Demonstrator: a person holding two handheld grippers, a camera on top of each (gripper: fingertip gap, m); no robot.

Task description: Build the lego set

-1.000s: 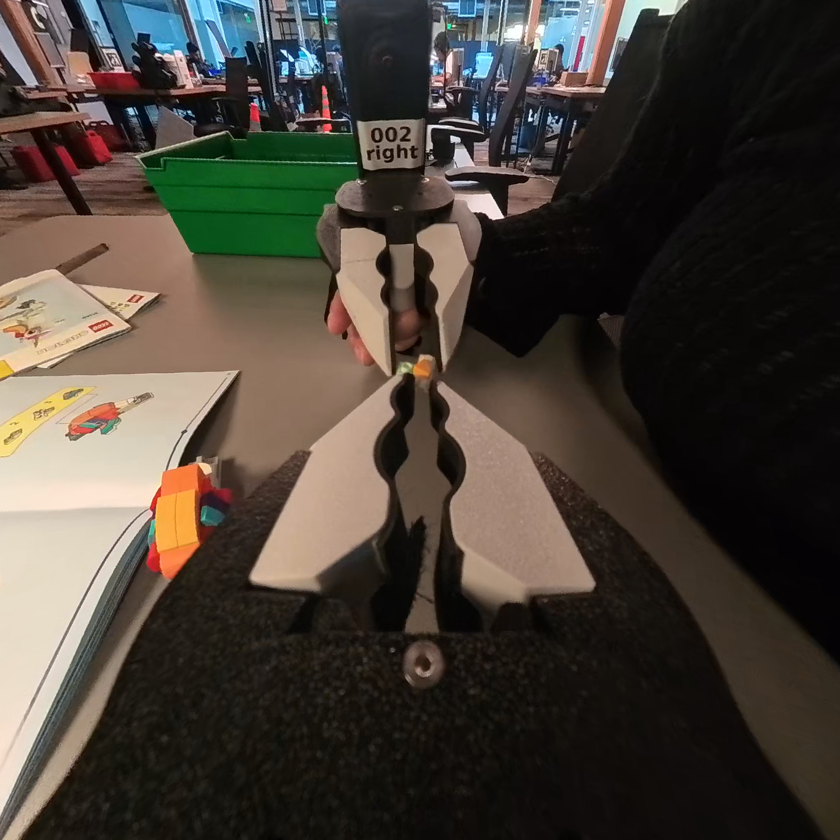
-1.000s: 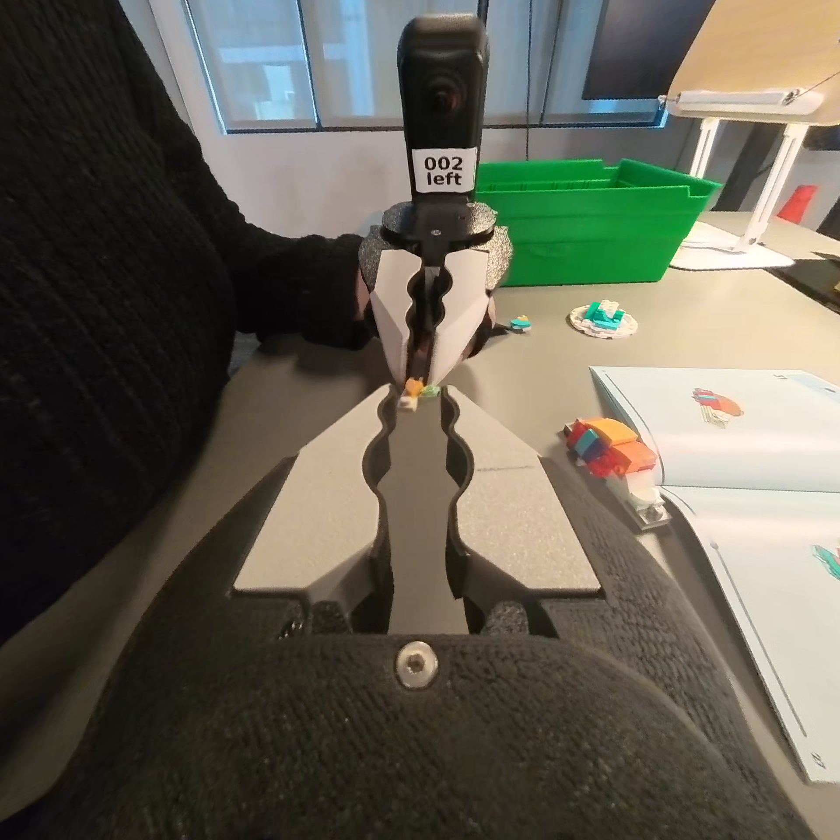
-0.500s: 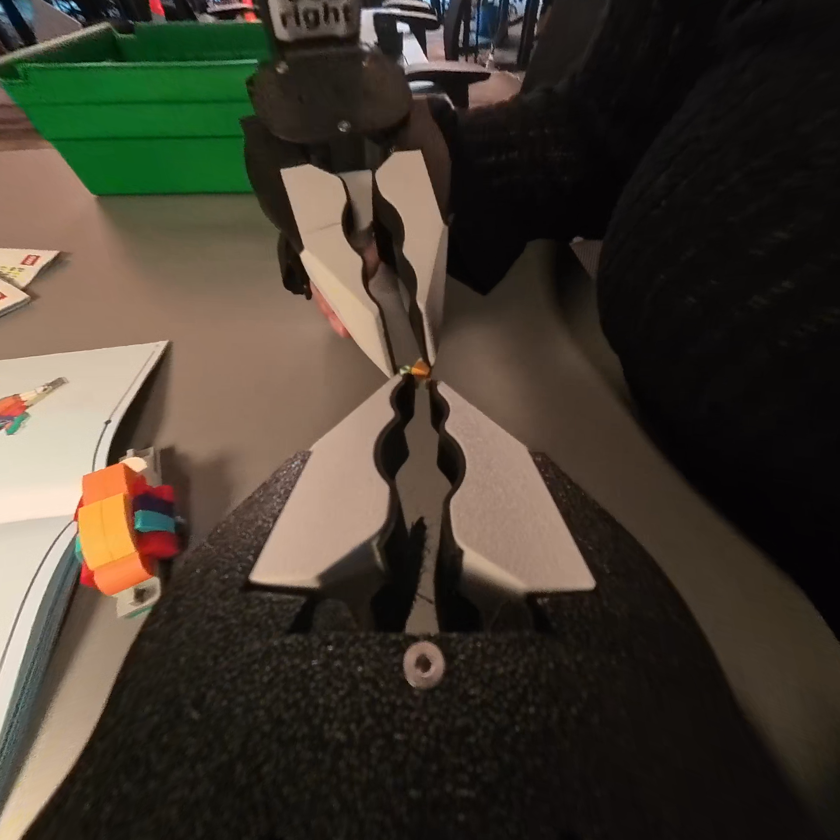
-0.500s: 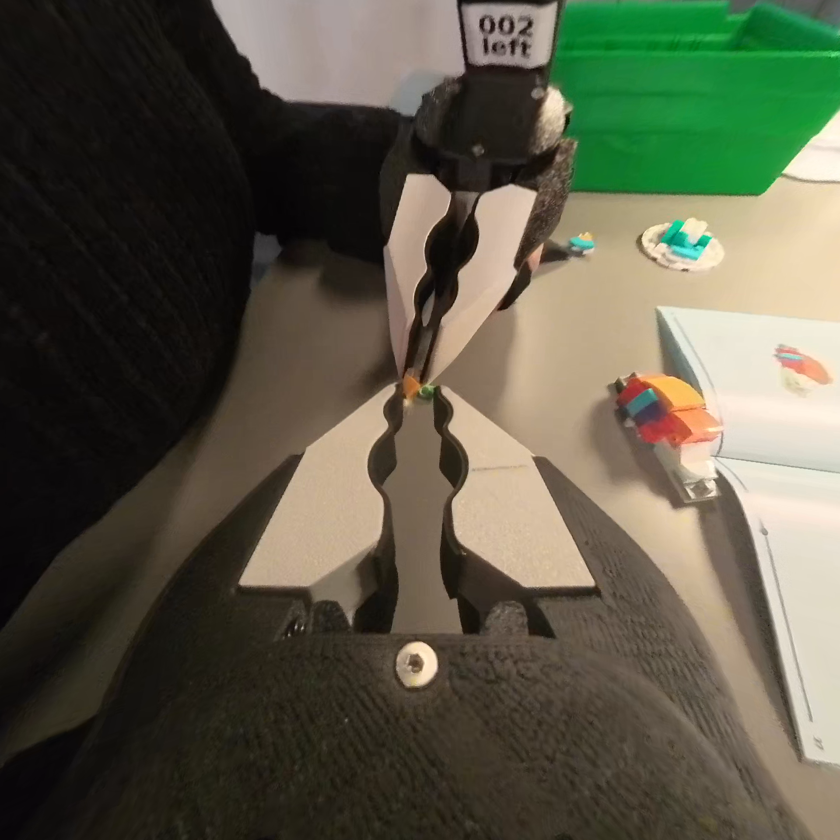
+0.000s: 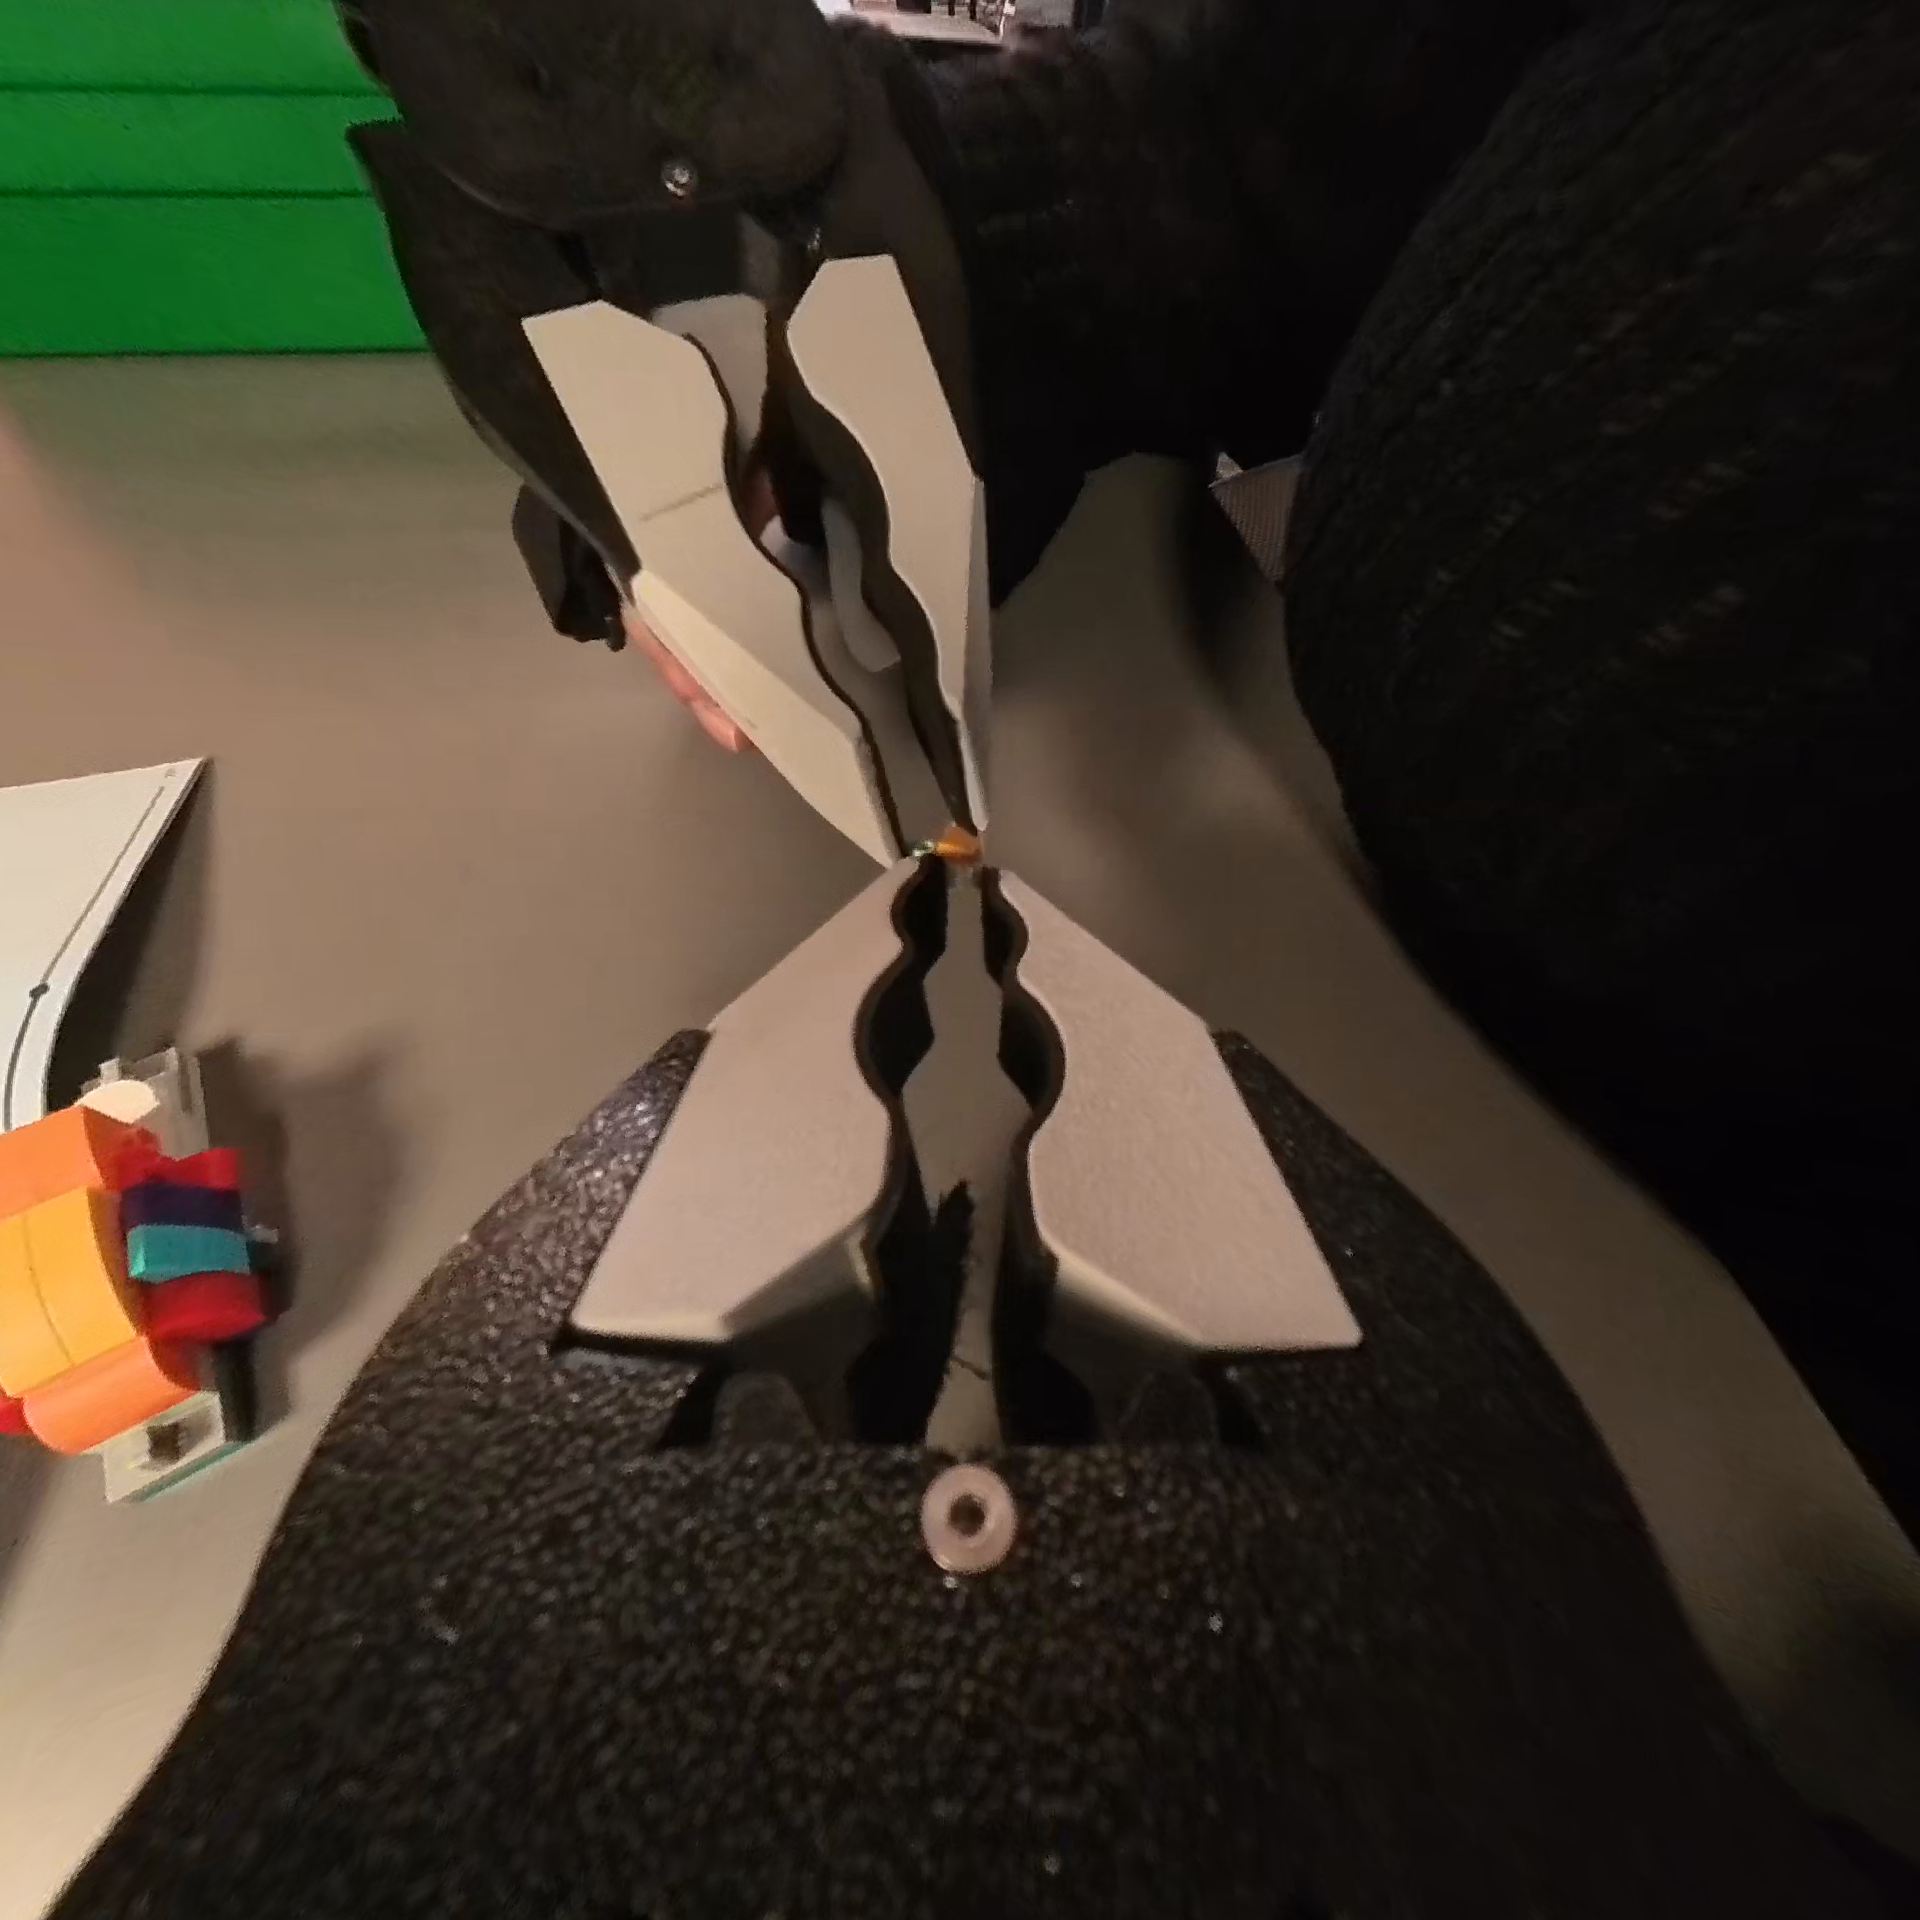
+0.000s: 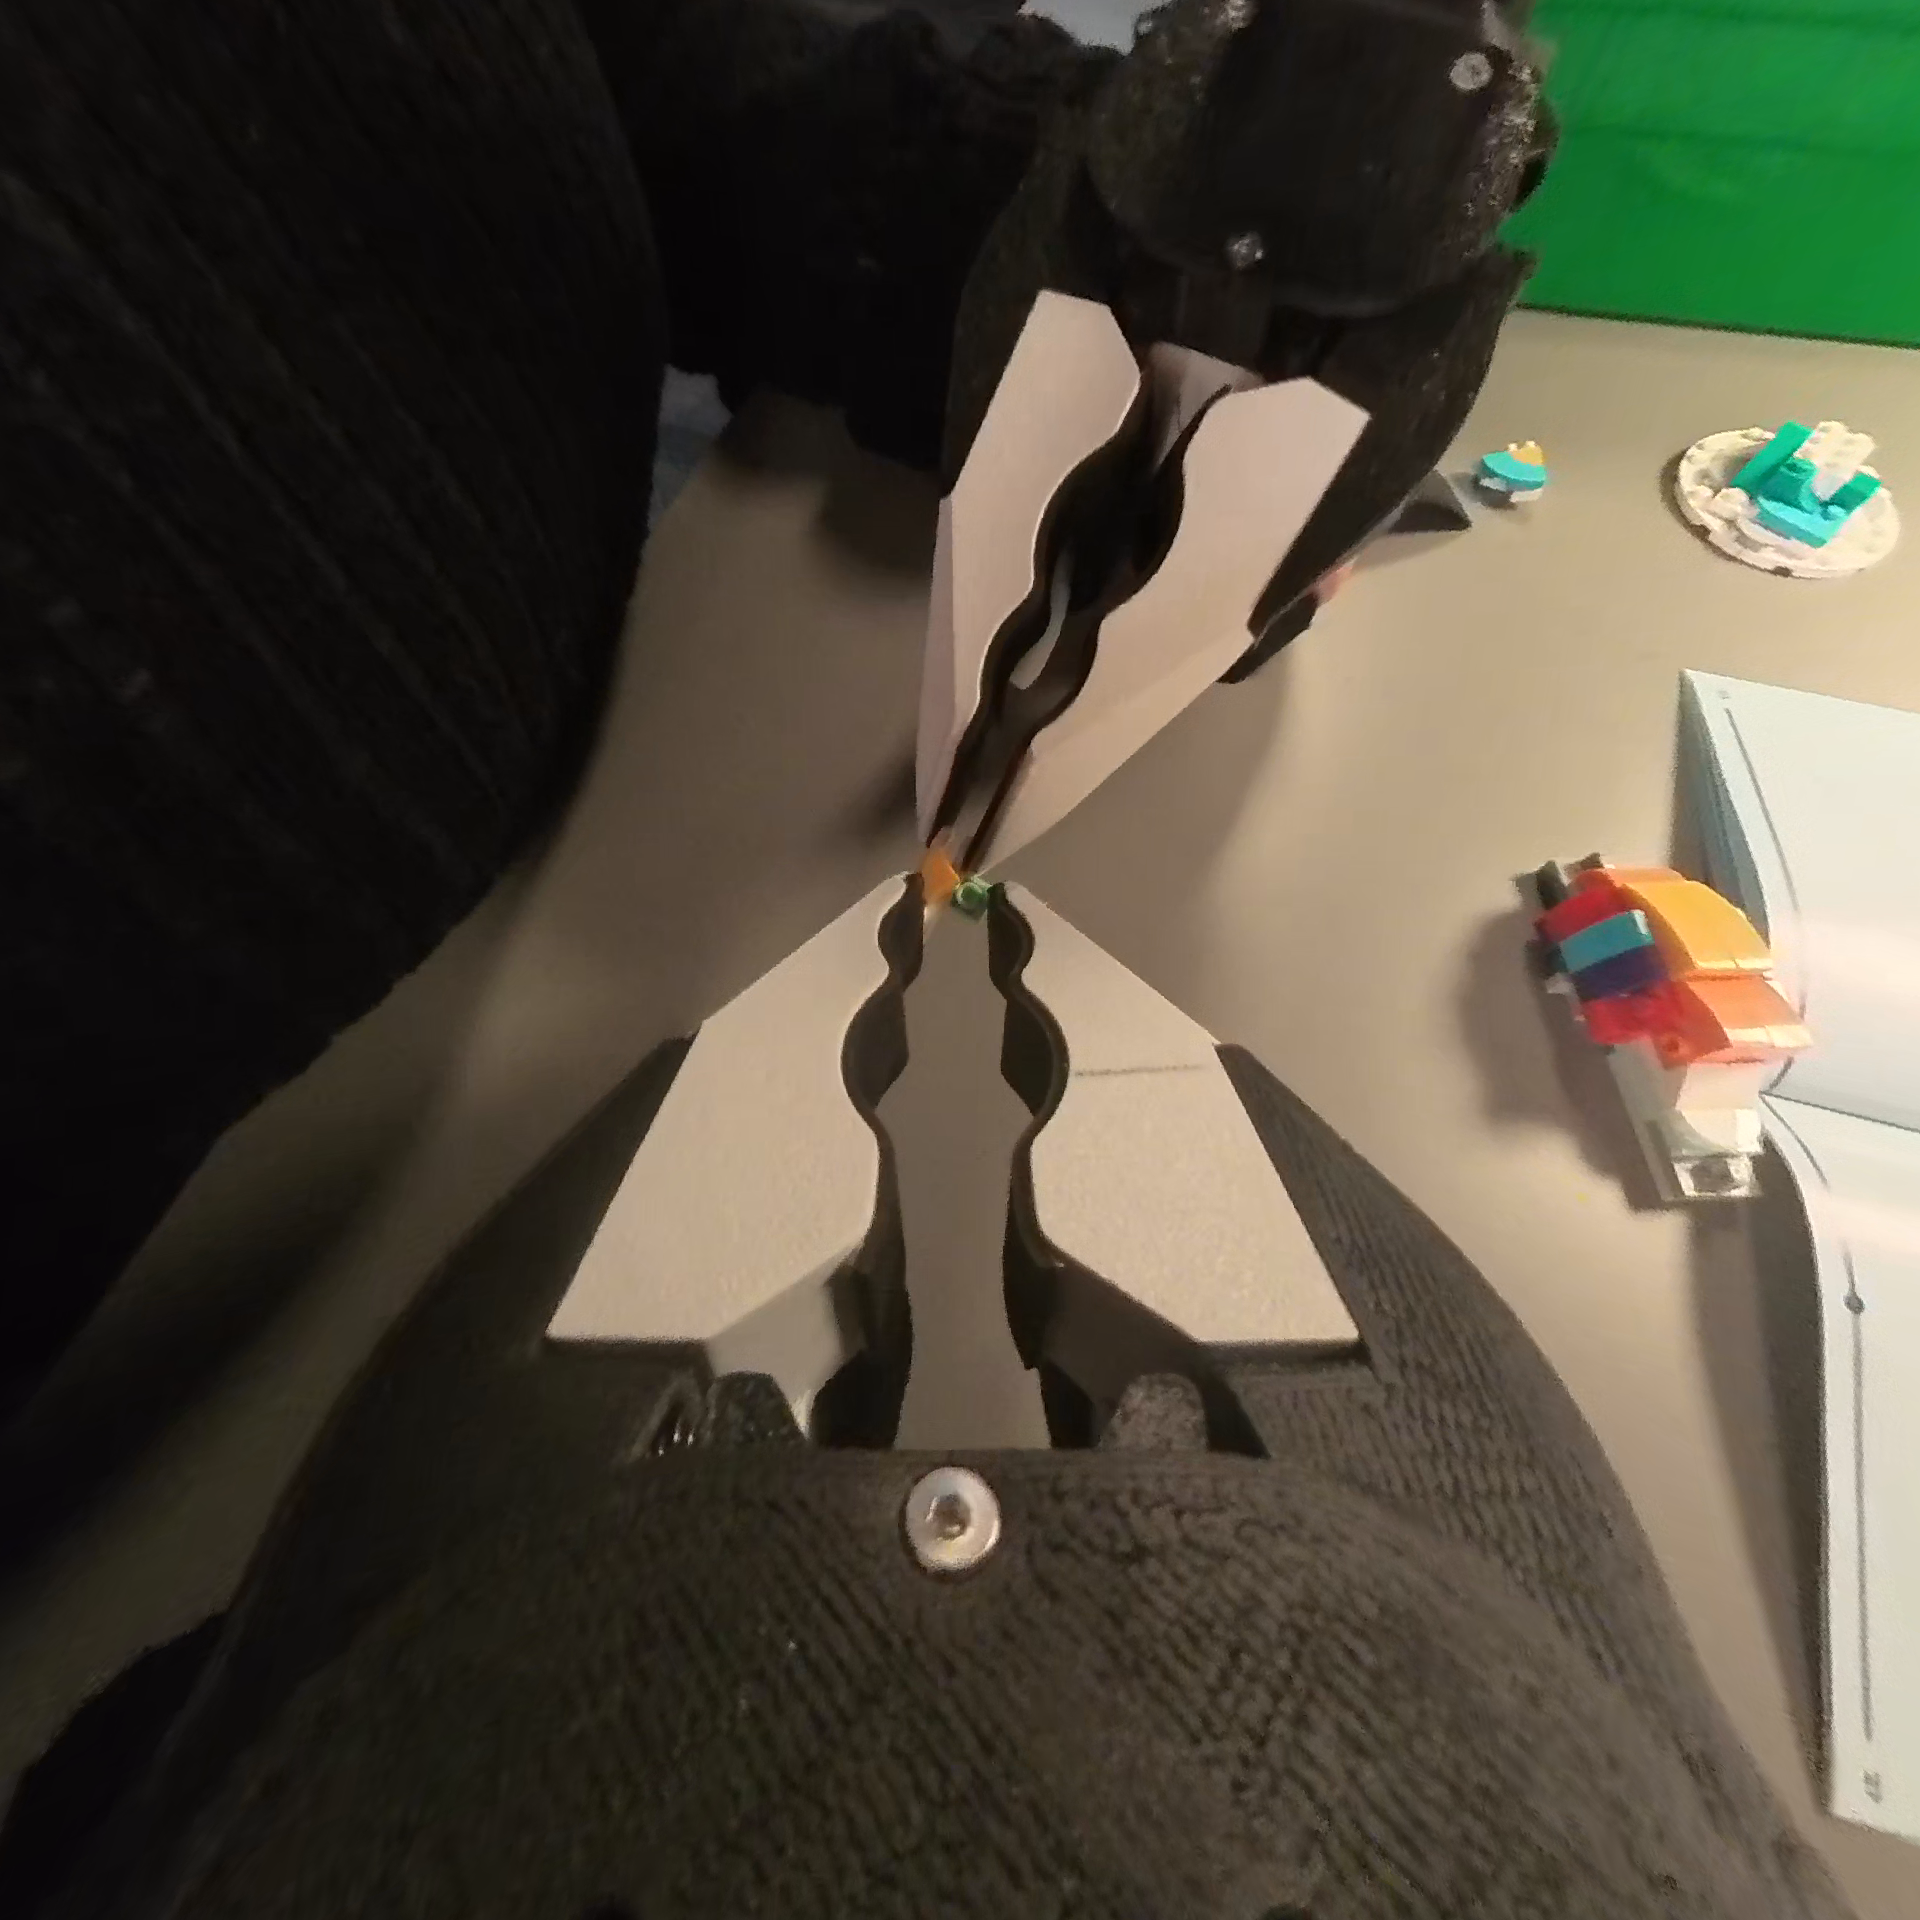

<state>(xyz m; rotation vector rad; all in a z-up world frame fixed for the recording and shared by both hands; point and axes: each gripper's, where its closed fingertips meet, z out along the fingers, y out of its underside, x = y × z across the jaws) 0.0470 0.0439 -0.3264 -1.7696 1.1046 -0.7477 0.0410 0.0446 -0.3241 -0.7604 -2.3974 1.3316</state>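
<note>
- Left tongs and right tongs meet tip to tip, just above the desk and close to the person's dark sleeve.
- Right tongs: narrowed onto a tiny green piece, pinched at the very tips.
- Left tongs: narrowed onto a tiny orange piece; in the left wrist view it sits at the meeting point (most of it is hidden by the tips).
- The two pieces touch or nearly touch; I cannot tell whether they are seated.
- Handling, as a judgement: hard, rigid plastic, near weightless and smooth, so likely to pop out sideways or rotate if squeezed off-centre. Not fragile, but easy to lose.
- Best hold is probably on flat opposite side faces, square to the tips, with the stud and socket faces left free. Push straight along the stud axis, no twisting.
- Rest of the set: a partly built orange and red model lies on the desk beside the open instruction booklet, well apart from the tips (also seen in the left view).
- A white round plate with teal bricks and a small teal piece sit farther off, near the green bin.
</note>
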